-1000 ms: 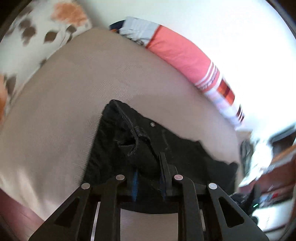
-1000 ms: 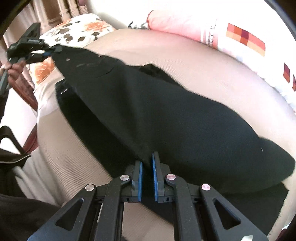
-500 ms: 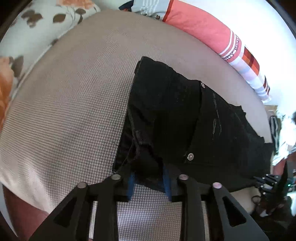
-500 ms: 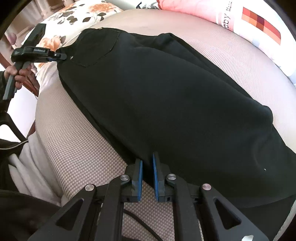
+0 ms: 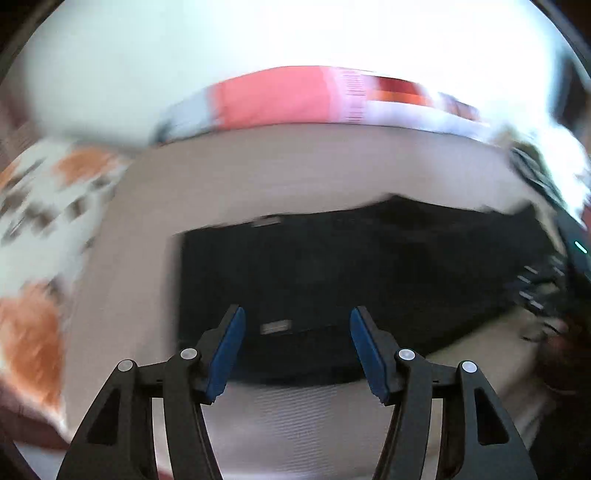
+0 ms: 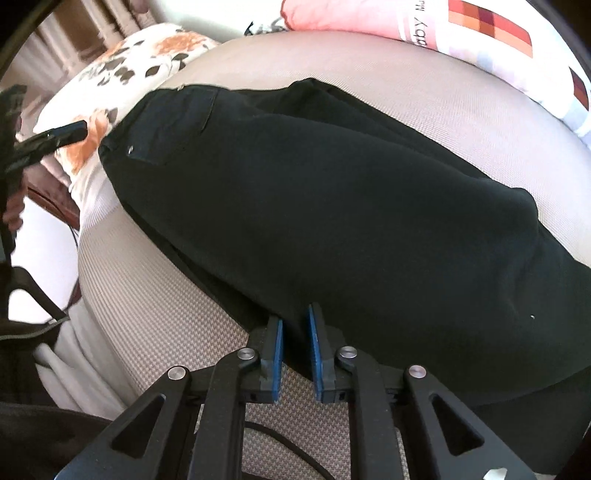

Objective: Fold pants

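Black pants (image 6: pixel 332 192) lie spread flat on a beige mattress (image 6: pixel 155 325), waistband toward the far left. My right gripper (image 6: pixel 295 332) is shut on the near edge of the pants. In the blurred left wrist view the pants (image 5: pixel 351 266) lie in front of my left gripper (image 5: pixel 295 332), which is open and empty just off the waistband end. The left gripper also shows in the right wrist view (image 6: pixel 70 131), apart from the waistband.
A floral pillow (image 6: pixel 122 70) lies at the far left of the bed. A pink and white striped pillow (image 6: pixel 461 33) lies along the far side against a white wall. A dark bag strap (image 6: pixel 33 295) hangs off the bed's left edge.
My left gripper has opened, let go of the waistband and pulled back. The pants have settled flat on the mattress. My right gripper stays shut on the near edge.
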A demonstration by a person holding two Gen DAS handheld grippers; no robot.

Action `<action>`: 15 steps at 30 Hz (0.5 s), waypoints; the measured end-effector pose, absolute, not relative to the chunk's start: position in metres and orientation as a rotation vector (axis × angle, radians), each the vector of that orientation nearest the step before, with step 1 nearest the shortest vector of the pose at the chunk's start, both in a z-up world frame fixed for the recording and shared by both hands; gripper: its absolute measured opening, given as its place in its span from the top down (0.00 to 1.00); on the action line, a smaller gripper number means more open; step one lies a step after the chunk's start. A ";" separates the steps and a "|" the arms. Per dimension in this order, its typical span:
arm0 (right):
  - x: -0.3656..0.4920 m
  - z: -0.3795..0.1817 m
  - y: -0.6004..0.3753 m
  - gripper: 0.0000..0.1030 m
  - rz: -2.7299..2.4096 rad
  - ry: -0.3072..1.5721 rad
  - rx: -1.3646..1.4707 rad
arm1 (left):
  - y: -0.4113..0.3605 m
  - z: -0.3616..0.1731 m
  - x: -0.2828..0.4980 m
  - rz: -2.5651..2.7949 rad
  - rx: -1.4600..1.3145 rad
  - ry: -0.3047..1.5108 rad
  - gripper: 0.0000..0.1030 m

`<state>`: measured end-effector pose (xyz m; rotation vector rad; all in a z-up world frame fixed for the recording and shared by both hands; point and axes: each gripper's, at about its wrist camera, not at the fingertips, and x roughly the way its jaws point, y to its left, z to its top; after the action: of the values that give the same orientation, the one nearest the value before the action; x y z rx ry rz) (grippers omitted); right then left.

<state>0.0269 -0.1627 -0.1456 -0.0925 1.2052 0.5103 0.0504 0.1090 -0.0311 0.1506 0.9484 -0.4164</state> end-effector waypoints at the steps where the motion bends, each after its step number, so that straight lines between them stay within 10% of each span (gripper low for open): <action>1: 0.028 -0.144 -0.164 0.87 0.510 1.205 -0.085 | 0.092 -0.033 0.049 -0.469 0.167 0.949 0.41; 15: 0.040 -0.130 -0.174 0.86 0.484 1.178 -0.008 | -0.094 -0.079 0.028 -0.859 0.412 0.966 0.42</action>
<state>0.0401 -0.1736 -0.1305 -0.0085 1.1779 0.4842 0.0281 -0.0943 -0.0786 0.4124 0.9655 -0.8591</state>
